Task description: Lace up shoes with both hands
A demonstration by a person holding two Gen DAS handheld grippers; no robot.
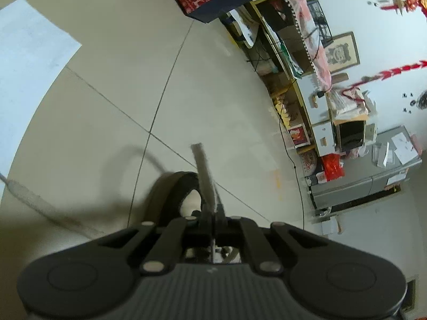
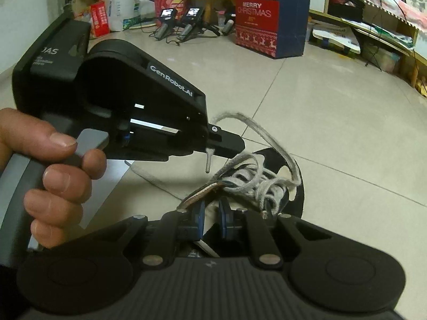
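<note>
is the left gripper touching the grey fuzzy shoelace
Touching: the right wrist view shows the left gripper shut on the grey fuzzy shoelace, lace end hanging below.

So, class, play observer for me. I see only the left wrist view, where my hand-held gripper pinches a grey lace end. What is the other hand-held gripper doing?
Observer: The right hand-held gripper sits just above the shoe, close to its tongue. Its blue pads are apart, and I see nothing clamped between them.
Operator: How does the lacing look?
Observer: The grey lace lies in loose, tangled loops across the shoe's front and is not drawn tight.
Operator: And the end I hold?
Observer: A short tip hangs below the left hand-held gripper, and a long slack loop arcs from it back to the shoe.
</note>
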